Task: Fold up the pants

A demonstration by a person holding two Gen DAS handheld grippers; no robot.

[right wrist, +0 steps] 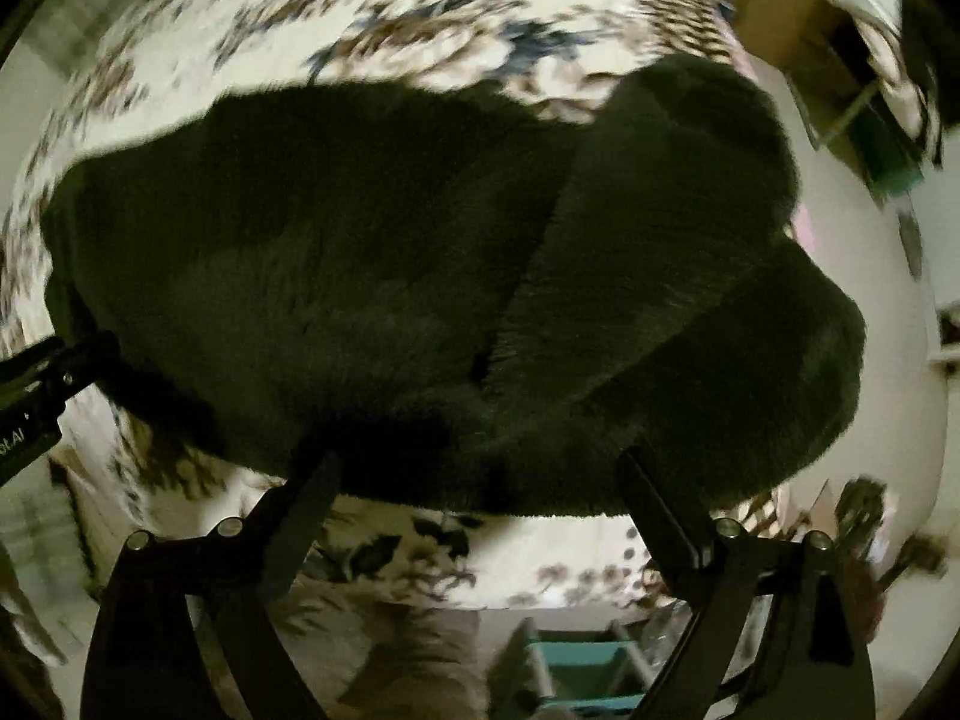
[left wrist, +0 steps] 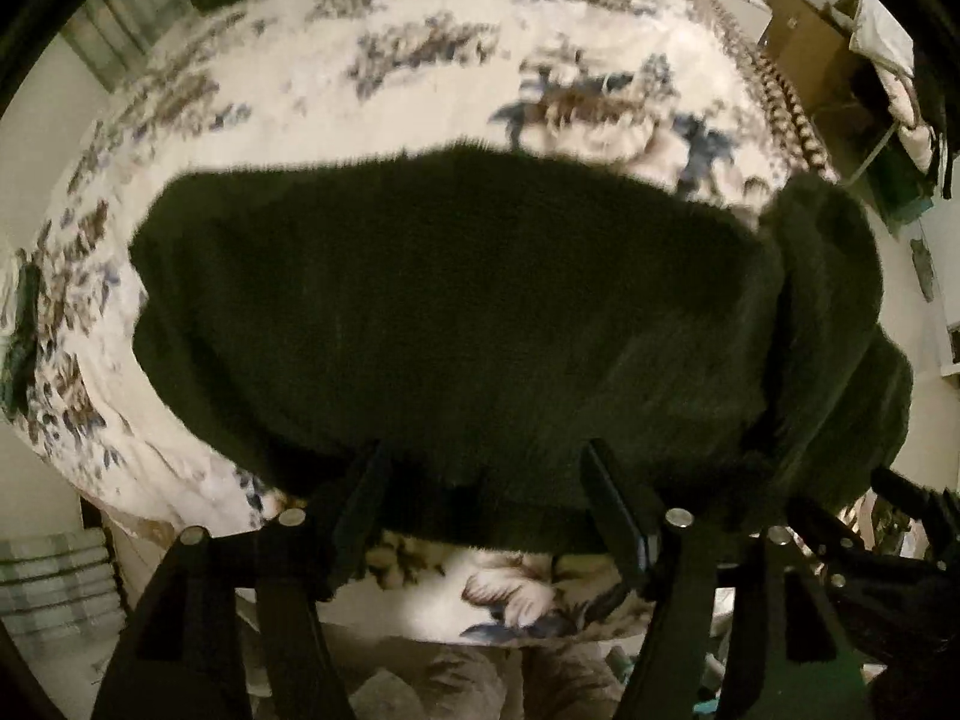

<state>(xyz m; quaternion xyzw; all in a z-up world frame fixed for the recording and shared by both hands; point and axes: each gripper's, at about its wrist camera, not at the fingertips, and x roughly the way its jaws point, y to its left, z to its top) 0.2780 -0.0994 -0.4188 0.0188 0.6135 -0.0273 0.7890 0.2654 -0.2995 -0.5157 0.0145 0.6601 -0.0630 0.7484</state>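
While pants [left wrist: 444, 312] lie folded on bed [left wrist: 420, 60], your left hand-held gripper [left wrist: 483, 480] and right hand-held gripper [right wrist: 480, 480] gape, released.

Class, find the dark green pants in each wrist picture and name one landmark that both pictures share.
Left wrist: the dark green pants fill the centre, with a bunched part at the right edge.
Right wrist: the pants span the centre, with a folded flap running up toward the upper right.
Shared landmark: the floral bedspread under the pants.
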